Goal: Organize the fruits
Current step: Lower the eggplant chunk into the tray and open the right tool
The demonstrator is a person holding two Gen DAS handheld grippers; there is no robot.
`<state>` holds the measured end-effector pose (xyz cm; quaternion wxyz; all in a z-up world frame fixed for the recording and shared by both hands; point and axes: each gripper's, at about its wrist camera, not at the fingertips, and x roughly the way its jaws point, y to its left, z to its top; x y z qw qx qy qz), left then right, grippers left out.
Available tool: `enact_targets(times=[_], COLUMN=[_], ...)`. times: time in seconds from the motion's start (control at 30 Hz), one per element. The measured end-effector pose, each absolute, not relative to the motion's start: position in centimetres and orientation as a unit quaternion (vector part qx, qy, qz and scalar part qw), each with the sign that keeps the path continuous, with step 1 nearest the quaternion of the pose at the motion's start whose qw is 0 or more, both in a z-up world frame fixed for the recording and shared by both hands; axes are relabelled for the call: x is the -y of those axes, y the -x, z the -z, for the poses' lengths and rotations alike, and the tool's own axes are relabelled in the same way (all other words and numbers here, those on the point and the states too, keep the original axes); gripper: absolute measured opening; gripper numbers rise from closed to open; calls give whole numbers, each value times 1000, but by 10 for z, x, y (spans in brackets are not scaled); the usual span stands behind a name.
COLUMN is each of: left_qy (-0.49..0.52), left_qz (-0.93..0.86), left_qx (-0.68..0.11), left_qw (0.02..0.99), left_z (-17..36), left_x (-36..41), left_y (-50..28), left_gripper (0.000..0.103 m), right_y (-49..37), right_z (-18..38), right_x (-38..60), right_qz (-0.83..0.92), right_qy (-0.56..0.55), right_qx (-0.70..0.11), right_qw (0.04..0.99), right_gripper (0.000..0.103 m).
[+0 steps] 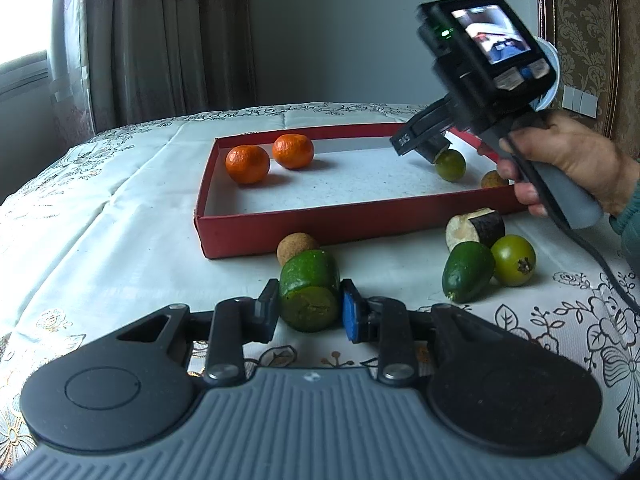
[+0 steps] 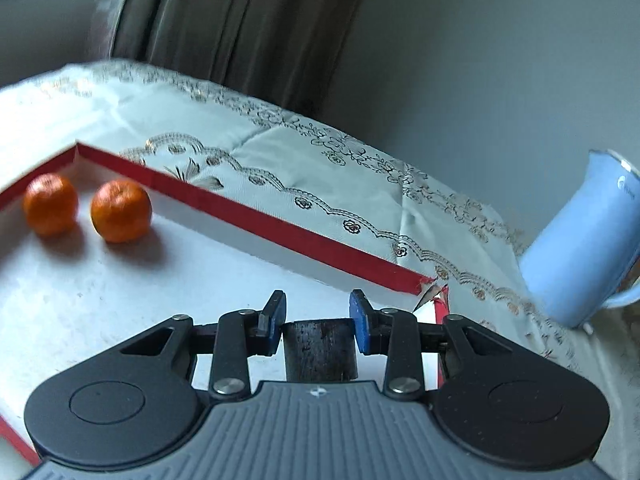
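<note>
Tablecloth (image 1: 120,208) — both grippers clamp fruit chunks: left gripper (image 1: 310,308), right gripper (image 2: 318,320).

A light blue mug (image 2: 580,248) stands on the embroidered tablecloth (image 2: 280,152), with brown curtains (image 1: 168,36) behind.

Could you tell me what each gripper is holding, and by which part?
Left gripper clamps a green cut fruit piece by its sides; right gripper grips a dark cylindrical piece by its sides.

Black linkage gripper (image 1: 310,312), blue pads, silver screws, ribbed grey body; teal sleeve (image 1: 626,224)
</note>
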<state>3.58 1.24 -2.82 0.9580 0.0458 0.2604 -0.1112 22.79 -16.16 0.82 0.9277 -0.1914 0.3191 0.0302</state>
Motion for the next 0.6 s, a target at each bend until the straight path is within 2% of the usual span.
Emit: enact_targets(times=[0.1, 0.13, 0.17, 0.2, 0.23, 0.37, 0.43, 0.6], left_qy=[-46, -47, -47, -47, -47, -48, -48, -49], left_qz=[111, 111, 111, 111, 111, 110, 110, 110], left_qx=[-260, -260, -260, -260, -260, -260, -260, -260], left_qw=[958, 958, 958, 958, 958, 958, 958, 958], left_z=[28, 28, 28, 28, 28, 28, 28, 29], left_x=[-12, -12, -12, -12, -12, -12, -12, -12], left_y=[-36, -35, -35, -35, -35, -35, -35, -35], left_gripper=[29, 29, 29, 29, 29, 29, 29, 29], right_y=[-229, -229, -228, -228, -226, -208, -188, -120], right_z=[-4, -2, -2, -2, -3, -18, -29, -36], right_x=[157, 157, 157, 156, 158, 169, 181, 225], right_qz=[-33, -34, -30, -26, -25, -29, -37, -61], right_qy=[202, 198, 199, 201, 198, 167, 140, 77], right_qx=[-329, -333, -329, -326, -322, -301, -283, -255], right_qw=[922, 921, 923, 923, 925, 938, 948, 962], right_gripper=[36, 40, 45, 61, 70, 71, 82, 85])
